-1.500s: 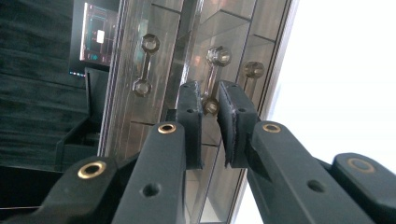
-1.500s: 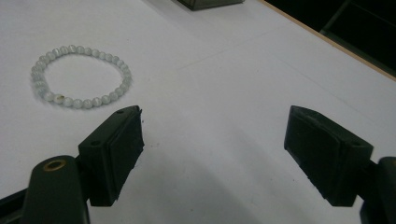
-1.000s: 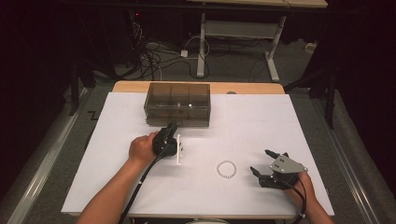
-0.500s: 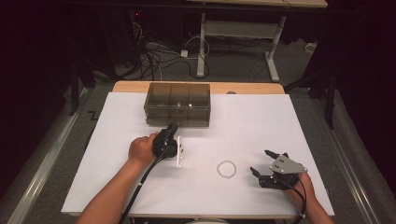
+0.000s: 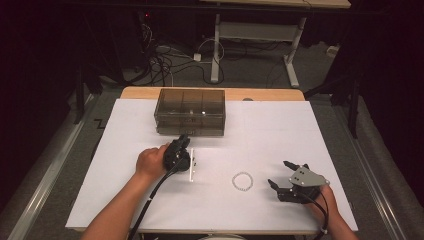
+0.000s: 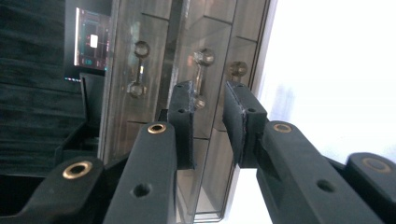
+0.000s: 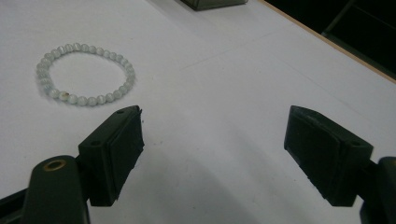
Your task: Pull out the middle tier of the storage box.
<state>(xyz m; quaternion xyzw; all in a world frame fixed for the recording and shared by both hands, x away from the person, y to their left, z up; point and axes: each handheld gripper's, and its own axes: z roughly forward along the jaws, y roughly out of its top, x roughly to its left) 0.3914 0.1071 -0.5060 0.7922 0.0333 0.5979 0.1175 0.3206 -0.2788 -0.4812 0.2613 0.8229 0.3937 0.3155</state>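
Now, start close by. See the right gripper (image 5: 277,173) low on the white sheet (image 5: 280,130), jaws wide apart, nothing in them. Look just past it to the bead bracelet (image 5: 233,181), lying flat and round on the sheet, near the jaws but not touching. Leave it there for now.

Next, go over to the left gripper (image 5: 184,138), turned on its side in the left hand (image 5: 149,162). Note a thin white strip (image 5: 191,167) lying just beside it. Watch the jaws: just opened a little, a small gap, nothing pinched between the pads (image 6: 183,112).

Then look a bit farther, to the smoky drawer box (image 5: 190,112) at the back of the sheet. Find the little round knob (image 6: 204,57) lined up with the gap.

Likely the step in hand: catching that knob to pull a drawer out. To do it well:
- Move straight in, slowly.
- Get one pad on each side of the knob before squeezing.
- Squeeze gently, then pull straight back, not sideways.
- Mind the light box; could slide along.
- Stay clear of the strip.
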